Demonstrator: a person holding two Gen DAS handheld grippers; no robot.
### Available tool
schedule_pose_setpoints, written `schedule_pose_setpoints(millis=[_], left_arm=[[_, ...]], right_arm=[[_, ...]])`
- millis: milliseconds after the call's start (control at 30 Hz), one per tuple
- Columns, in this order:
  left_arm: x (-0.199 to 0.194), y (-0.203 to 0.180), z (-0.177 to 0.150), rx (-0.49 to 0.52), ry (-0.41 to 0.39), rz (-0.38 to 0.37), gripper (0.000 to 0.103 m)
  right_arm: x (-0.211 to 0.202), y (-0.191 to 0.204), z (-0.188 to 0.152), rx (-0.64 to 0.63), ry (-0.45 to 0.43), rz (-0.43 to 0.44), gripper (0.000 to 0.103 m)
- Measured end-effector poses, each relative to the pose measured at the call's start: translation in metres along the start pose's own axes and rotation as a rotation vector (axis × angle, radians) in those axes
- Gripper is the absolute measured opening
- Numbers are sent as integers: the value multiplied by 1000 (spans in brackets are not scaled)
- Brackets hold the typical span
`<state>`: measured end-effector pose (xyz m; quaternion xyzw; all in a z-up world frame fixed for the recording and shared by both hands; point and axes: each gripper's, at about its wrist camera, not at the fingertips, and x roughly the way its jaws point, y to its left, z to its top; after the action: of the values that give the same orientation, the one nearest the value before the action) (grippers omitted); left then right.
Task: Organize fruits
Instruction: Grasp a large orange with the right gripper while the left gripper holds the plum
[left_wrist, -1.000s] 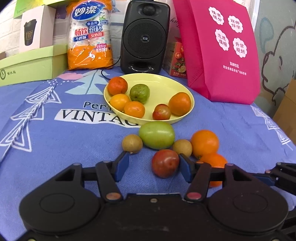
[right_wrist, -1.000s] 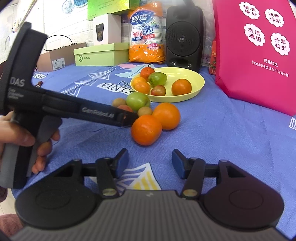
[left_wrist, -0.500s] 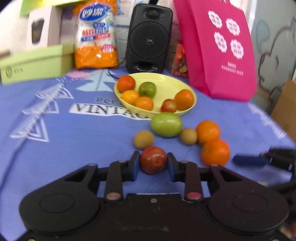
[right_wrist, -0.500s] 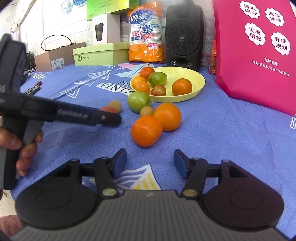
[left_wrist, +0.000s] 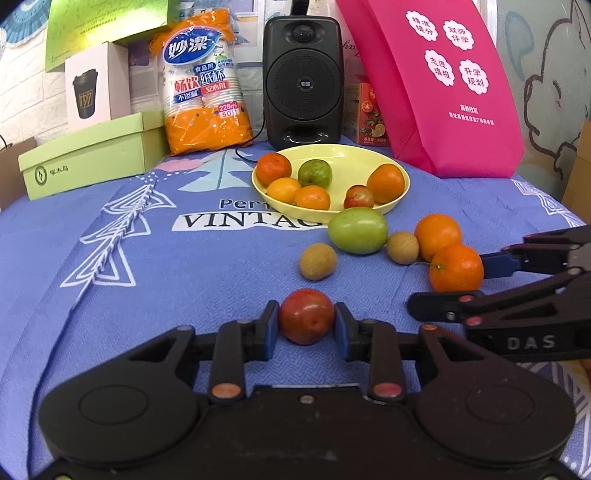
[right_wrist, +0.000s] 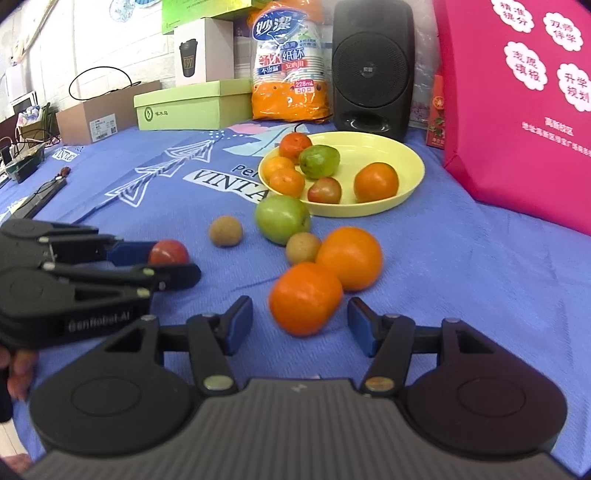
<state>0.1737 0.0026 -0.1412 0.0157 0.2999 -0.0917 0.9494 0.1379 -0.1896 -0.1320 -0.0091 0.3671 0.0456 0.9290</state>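
**Both fingers at the loose fruit**

Our fingers on the left gripper (left_wrist: 307, 328) are closed on a small red fruit (left_wrist: 307, 316), held just above the blue desk (left_wrist: 155, 280). The yellow plate (left_wrist: 400, 192) lies straight ahead, beyond the loose fruits. The right gripper (right_wrist: 300, 326) has its fingers apart, and the near orange (right_wrist: 305, 297) sits between them, not yet pressed. We judge the right hand must only close; the left must carry forward.

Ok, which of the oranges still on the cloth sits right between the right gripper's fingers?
The nearer orange, between the open right hand-held gripper fingers; the other orange lies just behind it.
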Motion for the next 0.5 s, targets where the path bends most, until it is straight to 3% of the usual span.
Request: schedule_pose_setpoints(millis=[100,133,500], left_arm=[[0,2,0,-10,-2,-8,32],[0,2,-1,-8,-4,-7,32],[-3,5,-3,-21,-14,-15,32]], right_arm=[[1,2,0,-10,-10,1,49],[-1,2,-1,-10,-15,1,38],[-22,3,-13,15,-36,29,37]])
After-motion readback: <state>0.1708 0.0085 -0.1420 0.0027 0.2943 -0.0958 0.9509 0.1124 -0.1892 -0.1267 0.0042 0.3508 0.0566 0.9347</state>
